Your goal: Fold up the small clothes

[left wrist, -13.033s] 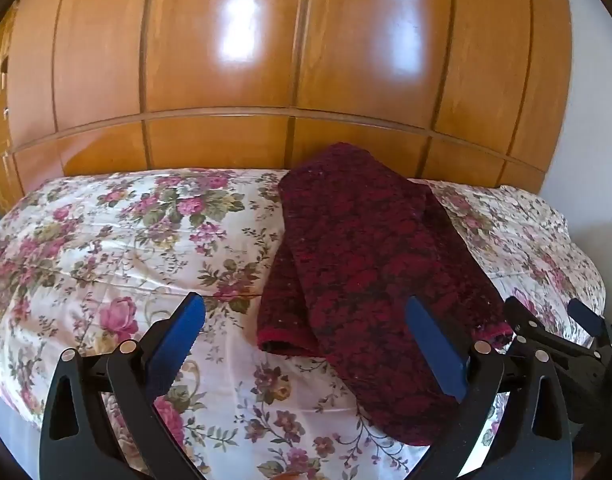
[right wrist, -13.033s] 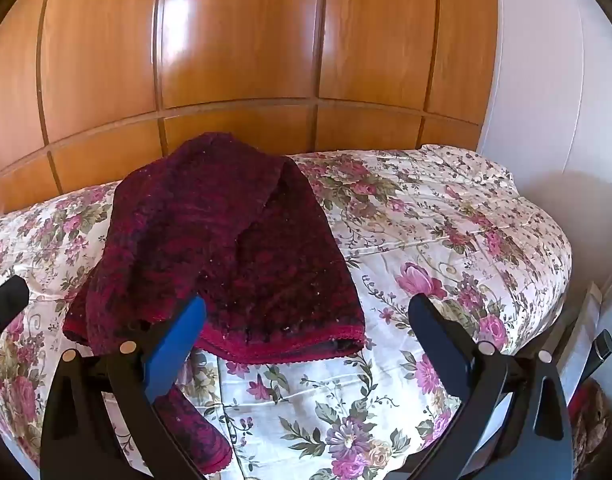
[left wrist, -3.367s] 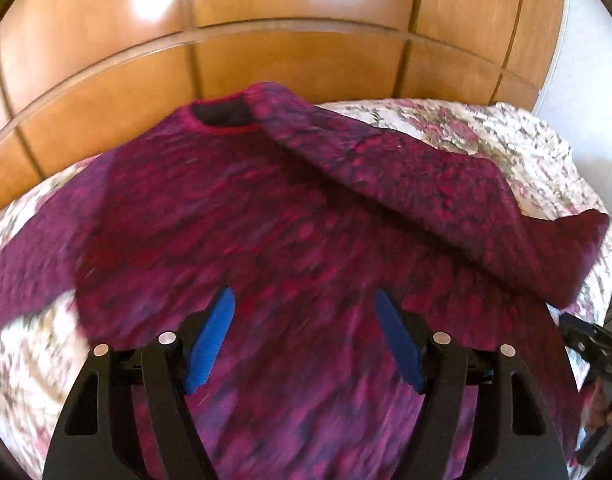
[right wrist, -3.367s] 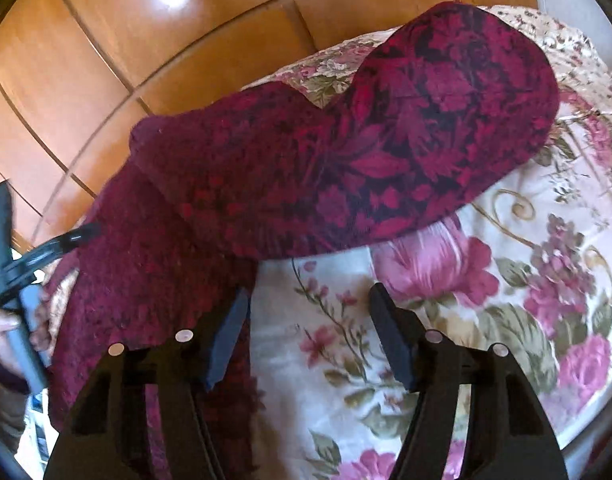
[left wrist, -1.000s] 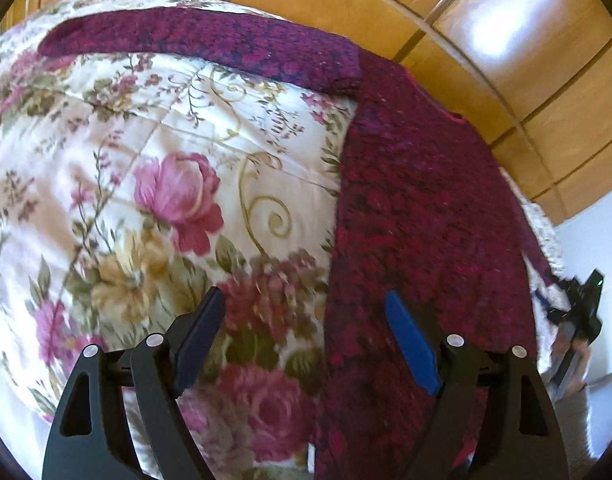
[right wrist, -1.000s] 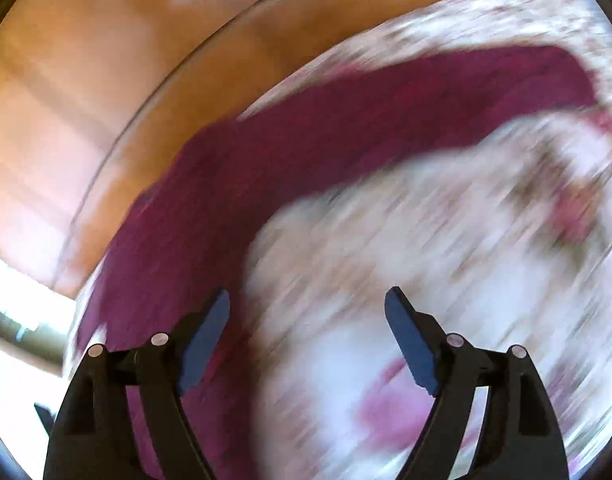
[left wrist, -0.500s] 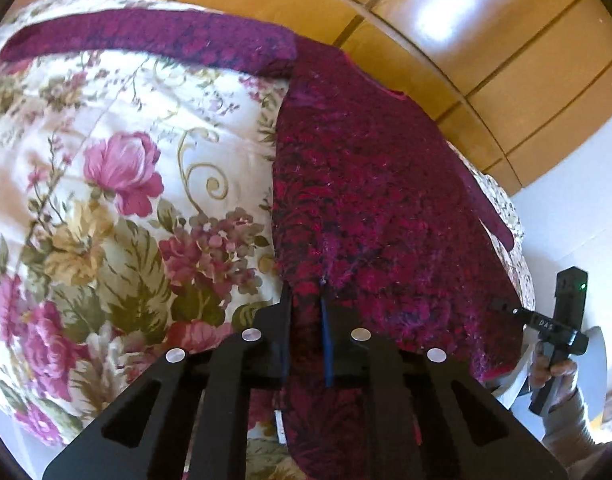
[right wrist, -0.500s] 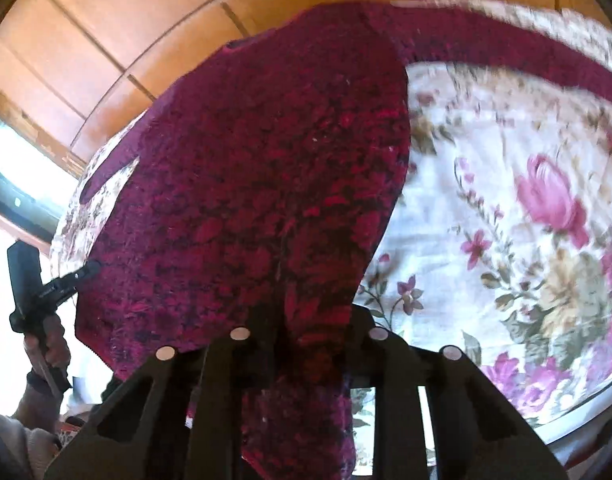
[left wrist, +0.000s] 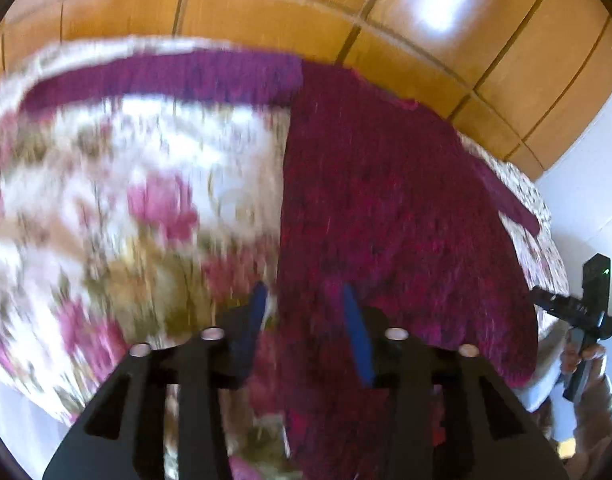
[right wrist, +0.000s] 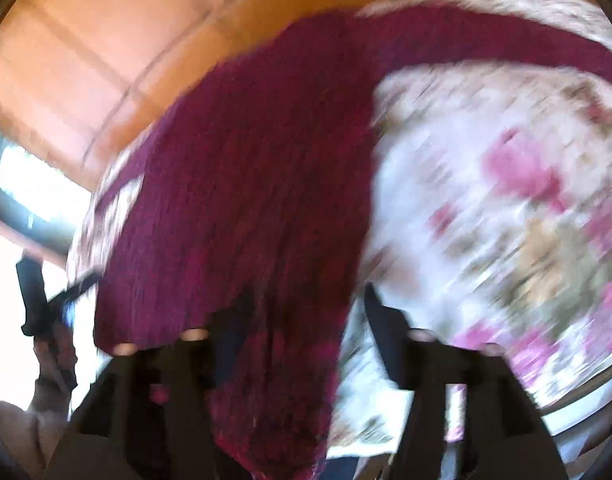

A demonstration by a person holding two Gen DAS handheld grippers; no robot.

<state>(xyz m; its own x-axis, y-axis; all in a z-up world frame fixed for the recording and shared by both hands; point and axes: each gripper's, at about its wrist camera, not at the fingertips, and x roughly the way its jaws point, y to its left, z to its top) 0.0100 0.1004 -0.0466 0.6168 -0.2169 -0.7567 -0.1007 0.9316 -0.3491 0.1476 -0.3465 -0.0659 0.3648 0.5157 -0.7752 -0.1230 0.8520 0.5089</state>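
Your sweater (left wrist: pixel 385 208) lies spread on the bed (left wrist: pixel 106 184), body along the near edge with the hem hanging over it, one sleeve (left wrist: pixel 162 76) reaching toward the far left corner. Your left tool (left wrist: pixel 304 304) is opening, its pads apart with the hem's left corner loose between them; your right tool (right wrist: pixel 306 308) is opening too, the right hem corner between its jaws, ungripped as far as the blur allows. The overhanging hem could slide off the near edge, dragging the body askew. Regrip carelessly and you may bunch the knit or catch the bedspread.
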